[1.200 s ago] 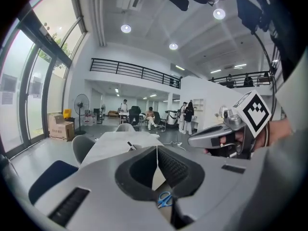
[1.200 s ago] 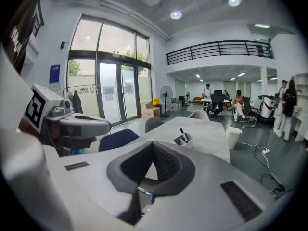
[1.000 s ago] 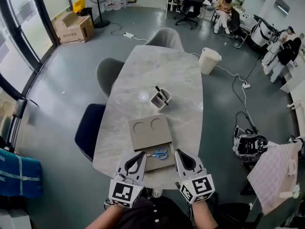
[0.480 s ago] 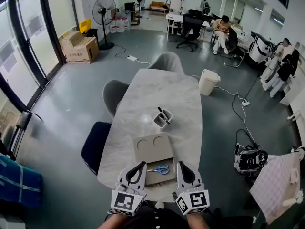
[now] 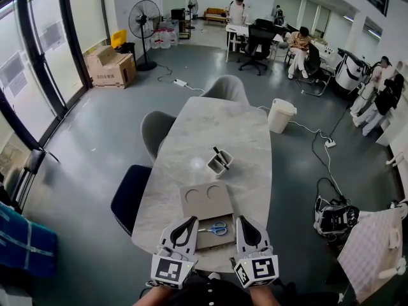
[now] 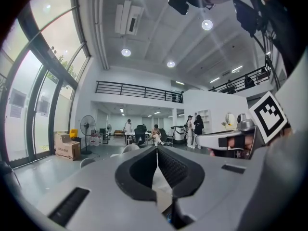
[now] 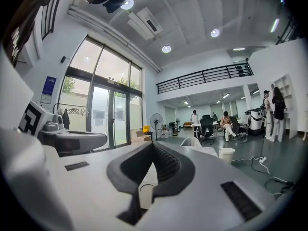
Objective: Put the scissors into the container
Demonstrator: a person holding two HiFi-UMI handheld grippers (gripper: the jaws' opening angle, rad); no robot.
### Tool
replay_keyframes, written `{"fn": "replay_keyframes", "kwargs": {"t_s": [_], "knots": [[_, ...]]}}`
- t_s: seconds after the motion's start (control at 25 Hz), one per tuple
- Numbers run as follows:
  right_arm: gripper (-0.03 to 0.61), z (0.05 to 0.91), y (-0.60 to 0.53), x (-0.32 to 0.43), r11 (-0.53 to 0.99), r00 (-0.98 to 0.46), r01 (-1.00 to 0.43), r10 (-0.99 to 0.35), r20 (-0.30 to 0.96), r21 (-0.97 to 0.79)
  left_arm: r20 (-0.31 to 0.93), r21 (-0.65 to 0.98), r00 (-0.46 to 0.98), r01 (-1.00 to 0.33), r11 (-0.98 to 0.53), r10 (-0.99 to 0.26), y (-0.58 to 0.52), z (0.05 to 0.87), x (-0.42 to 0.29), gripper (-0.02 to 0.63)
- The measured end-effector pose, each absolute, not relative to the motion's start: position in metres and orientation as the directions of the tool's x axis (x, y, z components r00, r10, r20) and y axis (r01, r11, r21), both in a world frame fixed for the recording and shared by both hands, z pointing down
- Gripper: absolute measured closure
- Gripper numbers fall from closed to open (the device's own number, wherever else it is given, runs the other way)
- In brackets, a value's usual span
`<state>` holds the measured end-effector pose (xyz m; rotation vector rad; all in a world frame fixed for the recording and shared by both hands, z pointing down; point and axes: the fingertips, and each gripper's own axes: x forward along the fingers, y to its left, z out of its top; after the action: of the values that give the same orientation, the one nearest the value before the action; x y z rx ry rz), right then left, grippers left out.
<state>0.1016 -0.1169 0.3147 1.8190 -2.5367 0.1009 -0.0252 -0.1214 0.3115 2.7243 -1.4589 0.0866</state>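
Observation:
Blue-handled scissors lie on a tan tray at the near end of the marble table. A small white container with a dark pen in it stands farther up the table, beyond the tray. My left gripper hovers at the tray's near left, jaws shut and empty, also seen tip-to-tip in the left gripper view. My right gripper is at the tray's near right, shut with nothing held. The scissors sit between the two grippers, touched by neither.
Grey chairs and a dark blue chair stand along the table's left side, another chair at the far end. A white bin and cables lie on the floor to the right. People sit at desks far back.
The head view has tilted up, showing more of the room. Both grippers have stayed shut near the tray's front edge; the scissors have not moved.

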Motion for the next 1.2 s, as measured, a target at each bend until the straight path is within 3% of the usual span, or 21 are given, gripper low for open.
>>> {"fn": "replay_keyframes", "kwargs": {"t_s": [1.2], "knots": [[0.583,0.311,-0.118,0.113,0.297,-0.3,-0.953,-0.953,0.042,-0.064,0.084,0.016,0.55,-0.834,-0.551,-0.831,-0.123,0.312,-0.018,0.597]]}}
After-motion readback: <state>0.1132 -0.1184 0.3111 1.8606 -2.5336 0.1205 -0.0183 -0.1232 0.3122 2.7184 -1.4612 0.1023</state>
